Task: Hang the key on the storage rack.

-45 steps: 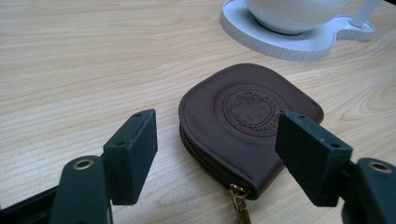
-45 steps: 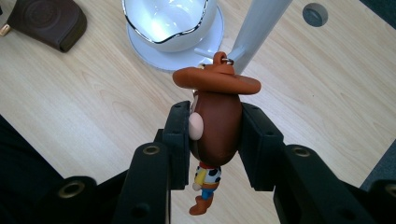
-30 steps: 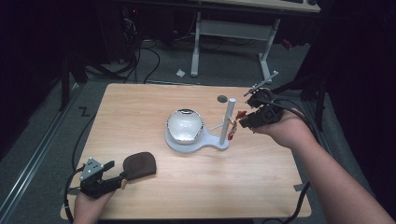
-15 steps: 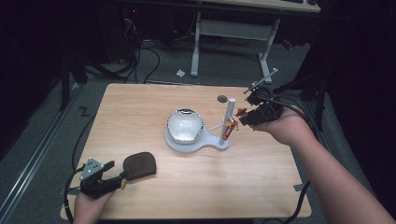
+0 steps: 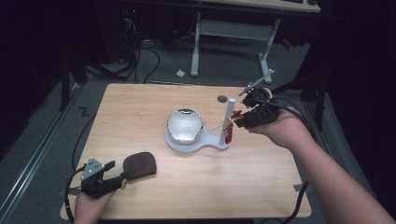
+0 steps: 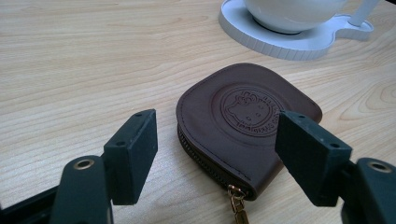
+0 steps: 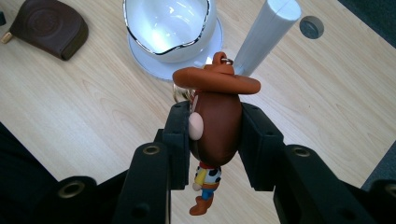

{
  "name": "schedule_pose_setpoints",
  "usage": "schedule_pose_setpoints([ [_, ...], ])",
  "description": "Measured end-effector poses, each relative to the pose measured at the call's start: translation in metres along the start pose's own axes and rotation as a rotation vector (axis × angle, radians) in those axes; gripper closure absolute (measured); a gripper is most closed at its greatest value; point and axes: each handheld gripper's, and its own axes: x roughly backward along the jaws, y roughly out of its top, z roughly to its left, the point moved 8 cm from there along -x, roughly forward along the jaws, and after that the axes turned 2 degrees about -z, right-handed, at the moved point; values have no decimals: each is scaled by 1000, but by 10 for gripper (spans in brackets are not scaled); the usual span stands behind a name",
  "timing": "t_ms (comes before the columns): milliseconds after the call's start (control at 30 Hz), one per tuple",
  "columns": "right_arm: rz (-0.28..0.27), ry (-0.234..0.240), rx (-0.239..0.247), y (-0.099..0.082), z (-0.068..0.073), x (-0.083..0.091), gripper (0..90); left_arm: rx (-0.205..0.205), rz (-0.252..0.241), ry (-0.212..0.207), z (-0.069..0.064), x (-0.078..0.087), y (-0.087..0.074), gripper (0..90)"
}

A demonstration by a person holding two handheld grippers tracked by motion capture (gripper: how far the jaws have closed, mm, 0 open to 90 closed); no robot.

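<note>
Cowboy keychain (image 7: 215, 122) between pressing jaws

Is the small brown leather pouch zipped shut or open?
Shut, as far as visible. The small brown leather pouch lies flat on the wooden table, its zipper line closed along the near edge, with the brass pull at the end.

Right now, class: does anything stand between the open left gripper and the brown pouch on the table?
Nothing visible does. The left gripper has its jaws open on either side of the brown pouch, which lies flat on the table, zipper pull toward the camera.
</note>
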Motion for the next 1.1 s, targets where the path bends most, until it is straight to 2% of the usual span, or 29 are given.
schedule_pose_setpoints([
  [267,10,-14,-33,-4,-12,-14,666,5,-1,2,2,1,0,301],
  [733,-2,-21,-33,-8,-12,-1,666,2,5,-2,0,-1,-1,303],
  [1100,10,-22,-54,-15,-20,-14,666,8,3,-1,2,0,-1,307],
])
